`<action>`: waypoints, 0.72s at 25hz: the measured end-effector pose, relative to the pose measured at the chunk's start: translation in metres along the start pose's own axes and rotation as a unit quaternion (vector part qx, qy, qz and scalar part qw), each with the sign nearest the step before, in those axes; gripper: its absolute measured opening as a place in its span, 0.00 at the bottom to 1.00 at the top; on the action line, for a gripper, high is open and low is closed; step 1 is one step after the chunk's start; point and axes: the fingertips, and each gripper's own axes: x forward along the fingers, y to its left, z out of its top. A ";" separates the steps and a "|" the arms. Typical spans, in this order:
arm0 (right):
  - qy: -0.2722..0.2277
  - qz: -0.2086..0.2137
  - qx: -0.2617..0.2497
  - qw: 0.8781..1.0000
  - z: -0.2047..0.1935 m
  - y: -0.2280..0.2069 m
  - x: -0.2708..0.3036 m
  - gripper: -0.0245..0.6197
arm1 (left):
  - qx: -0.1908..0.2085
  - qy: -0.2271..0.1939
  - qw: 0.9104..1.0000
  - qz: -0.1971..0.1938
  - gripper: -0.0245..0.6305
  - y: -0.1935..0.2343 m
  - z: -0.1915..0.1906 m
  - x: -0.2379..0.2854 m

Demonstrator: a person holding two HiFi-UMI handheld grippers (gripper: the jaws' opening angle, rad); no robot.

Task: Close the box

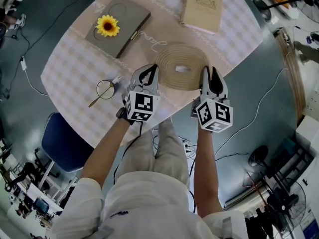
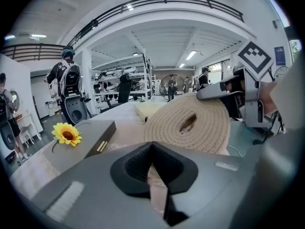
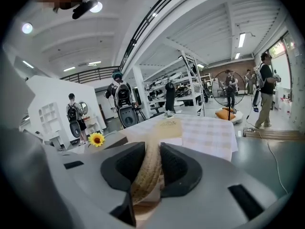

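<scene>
A grey flat box (image 1: pixel 122 31) with a sunflower (image 1: pixel 107 26) on its lid lies shut at the table's far left; the left gripper view shows the same box (image 2: pixel 90 137). In front of me is a round woven rope mat (image 1: pixel 182 66). My right gripper (image 1: pixel 211 76) is shut on its right rim, and the rope edge (image 3: pixel 147 171) runs between the pads. In the left gripper view the mat (image 2: pixel 190 123) stands tilted, its face turned toward that camera. My left gripper (image 1: pixel 148 73) is shut and holds nothing, just left of the mat's rim.
A beige book-like box (image 1: pixel 203 8) lies at the far right of the round table (image 1: pixel 75 68), which has a checked cloth. A small gold-rimmed hand mirror (image 1: pixel 104 89) lies near the left gripper. A blue chair (image 1: pixel 62 143) stands below the table edge, with cables on the floor.
</scene>
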 end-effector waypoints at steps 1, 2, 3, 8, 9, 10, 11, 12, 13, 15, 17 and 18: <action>0.001 0.000 -0.004 1.000 -0.001 0.000 0.001 0.20 | -0.003 0.000 1.000 0.000 0.04 0.001 0.000 0.000; 0.002 0.001 -0.008 1.000 -0.002 0.000 0.002 0.20 | -0.004 -0.001 1.000 0.000 0.04 0.002 -0.001 0.000; 0.002 0.001 -0.012 1.000 -0.002 0.000 0.004 0.20 | -0.004 -0.001 1.000 0.000 0.04 0.002 -0.001 0.000; 0.011 -0.005 -0.034 0.999 -0.008 -0.005 0.008 0.20 | -0.012 -0.001 1.000 -0.001 0.04 0.001 -0.001 0.002; 0.014 -0.007 -0.037 0.999 -0.010 -0.006 0.009 0.20 | -0.015 0.000 1.000 -0.002 0.04 0.001 -0.001 0.002; 0.017 -0.010 -0.040 0.999 -0.011 -0.008 0.010 0.20 | -0.017 0.001 1.000 -0.003 0.04 0.001 -0.001 0.003; 0.019 -0.013 -0.044 0.999 -0.013 -0.009 0.010 0.20 | -0.019 0.002 1.000 -0.004 0.04 0.001 -0.001 0.003; 0.022 -0.016 -0.048 0.998 -0.015 -0.010 0.011 0.20 | -0.020 0.002 1.000 -0.006 0.04 0.001 0.000 0.003; 0.024 -0.019 -0.053 0.998 -0.017 -0.011 0.011 0.20 | -0.023 0.001 1.000 -0.008 0.04 0.001 0.000 0.004; 0.026 -0.023 -0.061 0.998 -0.021 -0.013 0.013 0.21 | -0.029 0.000 1.000 -0.011 0.04 0.001 0.001 0.004; 0.029 -0.025 -0.066 0.997 -0.024 -0.015 0.016 0.20 | -0.033 -0.001 0.999 -0.011 0.04 0.001 0.001 0.005; 0.030 -0.026 -0.068 0.997 -0.025 -0.016 0.017 0.20 | -0.034 -0.001 0.999 -0.011 0.04 0.001 0.001 0.005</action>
